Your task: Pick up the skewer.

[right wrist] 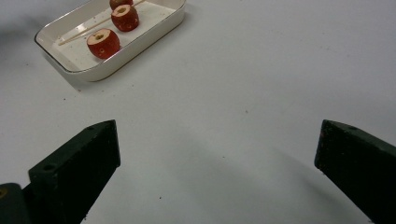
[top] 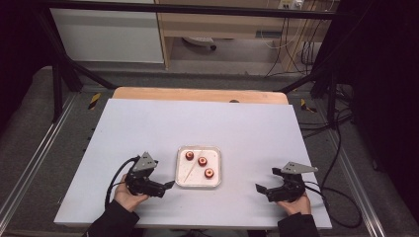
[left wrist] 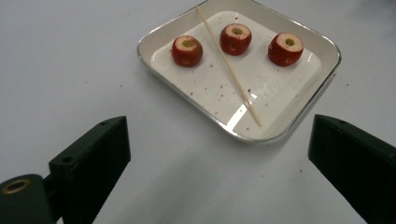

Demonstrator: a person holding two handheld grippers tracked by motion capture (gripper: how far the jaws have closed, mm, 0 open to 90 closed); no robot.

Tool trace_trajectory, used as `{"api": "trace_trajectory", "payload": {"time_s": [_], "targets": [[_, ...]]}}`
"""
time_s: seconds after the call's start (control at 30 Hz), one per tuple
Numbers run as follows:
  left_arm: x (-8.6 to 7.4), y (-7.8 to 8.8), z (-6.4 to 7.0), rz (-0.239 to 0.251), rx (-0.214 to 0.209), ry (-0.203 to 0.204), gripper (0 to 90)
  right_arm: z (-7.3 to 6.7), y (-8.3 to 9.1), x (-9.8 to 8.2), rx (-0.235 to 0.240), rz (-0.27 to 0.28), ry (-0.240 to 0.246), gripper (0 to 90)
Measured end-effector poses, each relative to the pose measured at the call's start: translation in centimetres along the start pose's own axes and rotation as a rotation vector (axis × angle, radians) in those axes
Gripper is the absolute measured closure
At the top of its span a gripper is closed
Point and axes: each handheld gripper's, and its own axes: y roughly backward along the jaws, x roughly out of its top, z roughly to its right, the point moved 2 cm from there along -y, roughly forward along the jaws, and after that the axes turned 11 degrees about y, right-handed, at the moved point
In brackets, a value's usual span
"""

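Tray (top: 216, 153) sits on the table (top: 197, 118), near its front edge, roughly centred. In the tray: three cored fruits (top: 202, 161) in a diagonal row from back-left to front-right, and a skewer (top: 190, 171) lying diagonally left of that row. Left gripper (top: 168, 186) just left of the tray, right gripper (top: 261, 189) well apart on the tray's right, both on the table.

White table (top: 148, 128), small tray (top: 180, 168)

tray (left wrist: 299, 109): white, flat | three cored red fruits (left wrist: 236, 38) | skewer (left wrist: 229, 67) diagonal
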Motion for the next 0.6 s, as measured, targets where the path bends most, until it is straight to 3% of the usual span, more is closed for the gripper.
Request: {"api": "trace_trajectory", "payload": {"time_s": [0.27, 0.6], "targets": [[1.5, -2.0, 1.4, -0.025, 0.023, -0.002, 14.6, 0.0, 0.0, 0.0, 0.003, 0.000, -0.001, 0.9], [2.4, -4.5, 2.2, -0.029, 0.061, 0.070, 40.0, -0.1, -0.1, 0.0, 0.006, -0.003, -0.003, 0.9]]}}
